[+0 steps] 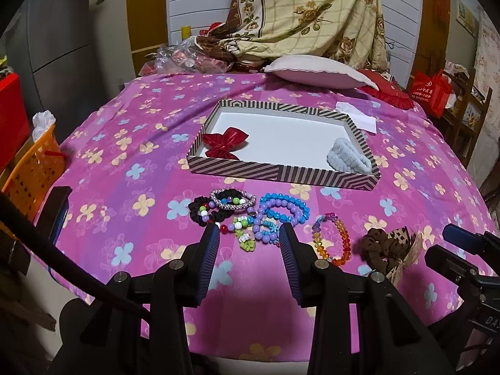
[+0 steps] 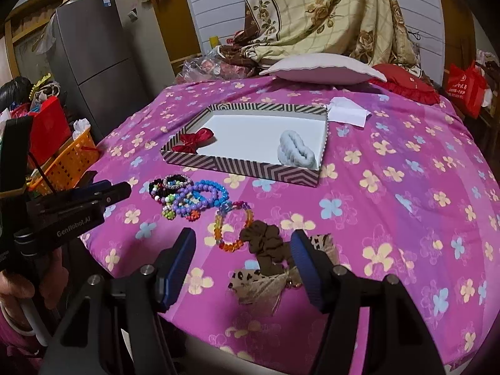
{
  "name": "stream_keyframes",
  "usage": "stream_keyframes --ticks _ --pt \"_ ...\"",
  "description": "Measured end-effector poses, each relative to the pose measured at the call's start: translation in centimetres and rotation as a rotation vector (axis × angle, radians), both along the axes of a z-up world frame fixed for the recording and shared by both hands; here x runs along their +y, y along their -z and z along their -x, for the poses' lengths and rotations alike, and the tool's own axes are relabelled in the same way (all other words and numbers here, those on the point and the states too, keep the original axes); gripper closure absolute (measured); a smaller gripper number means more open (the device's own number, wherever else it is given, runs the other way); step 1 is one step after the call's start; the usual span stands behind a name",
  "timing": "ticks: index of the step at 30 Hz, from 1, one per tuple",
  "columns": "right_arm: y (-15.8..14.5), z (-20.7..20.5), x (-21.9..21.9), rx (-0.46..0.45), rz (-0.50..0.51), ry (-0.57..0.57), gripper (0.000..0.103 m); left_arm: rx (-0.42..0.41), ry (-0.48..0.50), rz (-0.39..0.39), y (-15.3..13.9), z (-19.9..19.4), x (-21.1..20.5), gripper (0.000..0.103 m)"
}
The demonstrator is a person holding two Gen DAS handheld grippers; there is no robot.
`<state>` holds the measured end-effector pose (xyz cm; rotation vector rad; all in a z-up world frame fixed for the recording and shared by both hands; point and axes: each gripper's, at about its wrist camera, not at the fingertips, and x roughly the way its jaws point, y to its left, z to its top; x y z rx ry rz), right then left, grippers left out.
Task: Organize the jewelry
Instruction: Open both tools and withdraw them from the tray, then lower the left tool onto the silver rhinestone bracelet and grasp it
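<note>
Left wrist view: left gripper [image 1: 248, 229] jaws apart, empty, over the bead bracelets [image 1: 250, 215] heaped on the bed [image 1: 125, 143] before the striped tray [image 1: 281, 175].
Right wrist view: right gripper [image 2: 242, 237] jaws apart, flanking the brown scrunchie [image 2: 265, 243]; rainbow bracelet [image 2: 232, 226] just beside it.

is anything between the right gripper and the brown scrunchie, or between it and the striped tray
Nothing visible. The right gripper is open around the brown scrunchie. Bare bedspread leads to the striped tray; the rainbow bracelet lies left of that path.
</note>
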<state>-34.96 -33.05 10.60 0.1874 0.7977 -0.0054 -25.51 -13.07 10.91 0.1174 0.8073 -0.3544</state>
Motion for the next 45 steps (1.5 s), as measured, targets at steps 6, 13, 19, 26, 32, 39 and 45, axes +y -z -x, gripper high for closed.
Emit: stream_keyframes --ticks 6,13,19,26,32,39,45 --pt "0.1 0.3 0.0 0.005 -0.001 0.002 0.033 0.005 0.0 0.0 0.2 0.2 0.1 0.072" --pt "0.8 0.8 0.2 0.027 0.001 0.001 0.032 0.027 -0.001 0.003 0.7 0.4 0.5 0.072" --pt "2.5 1.5 0.0 0.078 -0.012 0.001 0.031 0.068 -0.024 0.014 1.4 -0.3 1.2 0.072" --pt "4.2 1.8 -1.4 0.122 -0.027 0.041 0.031 0.123 -0.045 0.027 2.6 -1.0 1.9 0.072" --pt "5.4 1.7 -2.3 0.164 -0.037 0.068 0.031 0.135 -0.035 0.029 2.8 -1.1 1.6 0.072" --pt "5.7 0.8 -2.2 0.165 -0.036 0.076 0.03 0.158 -0.065 0.051 3.0 -1.9 2.8 0.072" --pt "5.1 -0.1 -1.6 0.148 -0.035 0.046 0.029 0.183 -0.115 0.1 3.4 -3.3 5.3 0.072"
